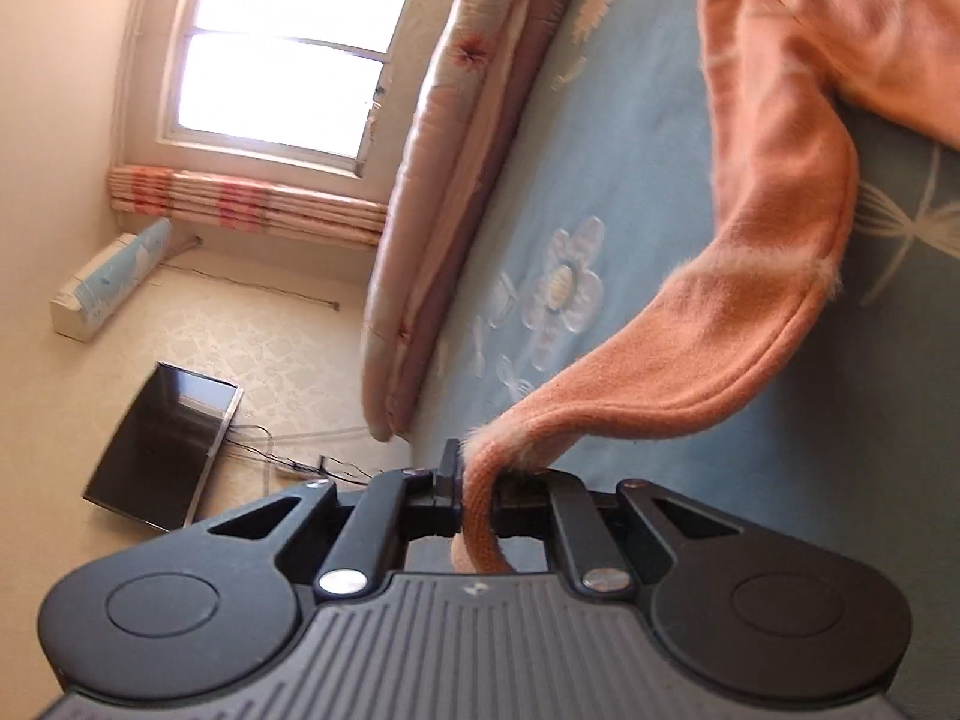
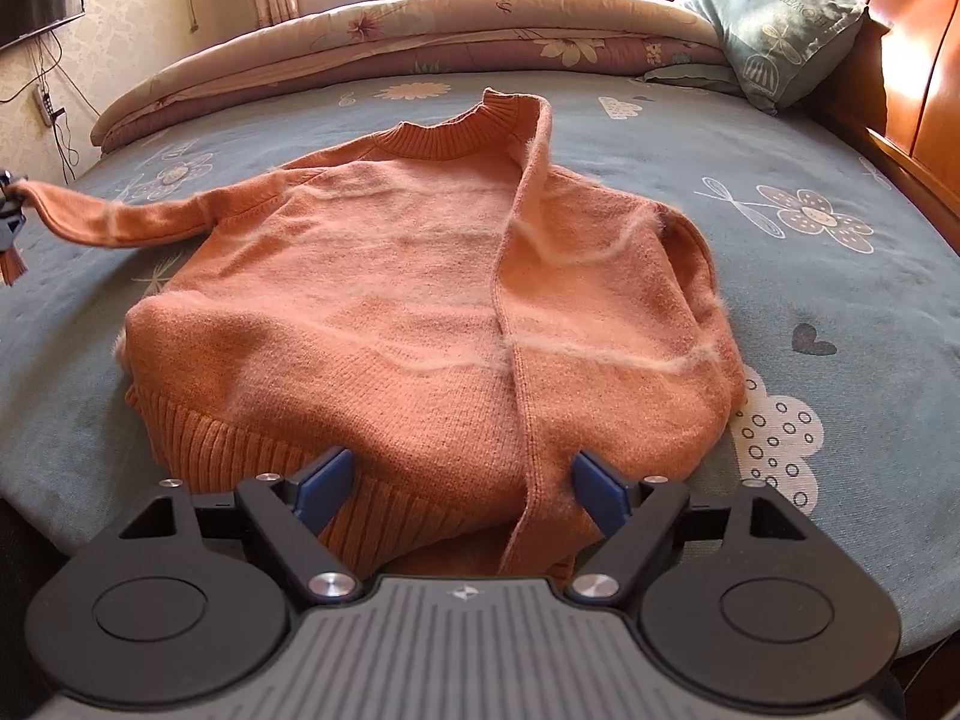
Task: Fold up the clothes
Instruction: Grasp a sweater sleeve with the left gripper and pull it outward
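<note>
Bed [image 2: 780, 138] bears a soft, limp sweater [image 2: 420, 300]; left gripper [image 1: 465, 480] pinches its cuff [image 1: 480, 516], right gripper [image 2: 459, 483] spread over the hem [image 2: 252, 450].

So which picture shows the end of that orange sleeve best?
The left wrist view: the sleeve cuff sits pinched in the shut left gripper, close up. The right wrist view shows it only small, at the picture's left edge.

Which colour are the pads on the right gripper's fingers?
Blue. The pads show best in the right wrist view, spread open over the orange sweater.
</note>
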`<control>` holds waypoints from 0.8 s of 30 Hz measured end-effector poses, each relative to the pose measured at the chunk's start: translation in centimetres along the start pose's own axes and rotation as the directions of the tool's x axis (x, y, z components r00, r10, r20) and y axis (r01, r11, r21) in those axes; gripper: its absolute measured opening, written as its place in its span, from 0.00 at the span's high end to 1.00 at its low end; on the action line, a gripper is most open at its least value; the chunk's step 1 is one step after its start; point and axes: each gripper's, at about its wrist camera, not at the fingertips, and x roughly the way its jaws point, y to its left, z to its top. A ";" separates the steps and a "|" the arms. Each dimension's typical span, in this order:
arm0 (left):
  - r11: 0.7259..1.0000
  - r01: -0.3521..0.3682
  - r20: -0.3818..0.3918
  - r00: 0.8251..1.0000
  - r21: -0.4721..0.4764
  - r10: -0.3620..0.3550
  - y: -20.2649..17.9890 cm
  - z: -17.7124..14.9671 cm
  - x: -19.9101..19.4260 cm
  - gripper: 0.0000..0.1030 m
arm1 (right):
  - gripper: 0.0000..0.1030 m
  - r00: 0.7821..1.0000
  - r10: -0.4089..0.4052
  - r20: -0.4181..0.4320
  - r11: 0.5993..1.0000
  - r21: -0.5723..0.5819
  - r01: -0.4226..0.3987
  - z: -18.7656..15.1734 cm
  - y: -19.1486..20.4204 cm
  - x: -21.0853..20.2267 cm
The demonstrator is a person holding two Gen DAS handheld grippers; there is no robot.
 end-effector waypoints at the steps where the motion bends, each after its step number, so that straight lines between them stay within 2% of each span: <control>1: 1.000 0.024 -0.018 1.000 0.010 -0.024 -1.1 -0.6 0.4 0.91 | 0.18 1.000 0.000 0.000 1.000 -0.001 0.000 0.0 0.0 0.0; 6: 0.995 0.098 -0.057 0.993 -0.016 -0.099 -3.9 -2.1 1.6 0.91 | 0.18 1.000 -0.007 -0.009 1.000 -0.005 0.007 0.1 0.1 0.2; 13: 0.987 0.143 -0.066 0.987 -0.072 -0.147 -3.7 -3.0 1.6 0.90 | 0.17 1.000 -0.023 -0.017 1.000 -0.019 0.022 0.2 0.6 0.4; 18: 0.973 0.192 -0.085 0.975 -0.131 -0.204 -3.3 -4.0 0.8 0.82 | 0.17 1.000 -0.020 -0.021 1.000 -0.010 0.020 0.2 0.5 0.4; 24: 0.942 0.262 -0.053 0.959 -0.208 -0.278 -2.7 -5.5 -2.2 0.60 | 0.16 1.000 -0.013 -0.022 1.000 -0.004 0.013 0.2 0.3 0.4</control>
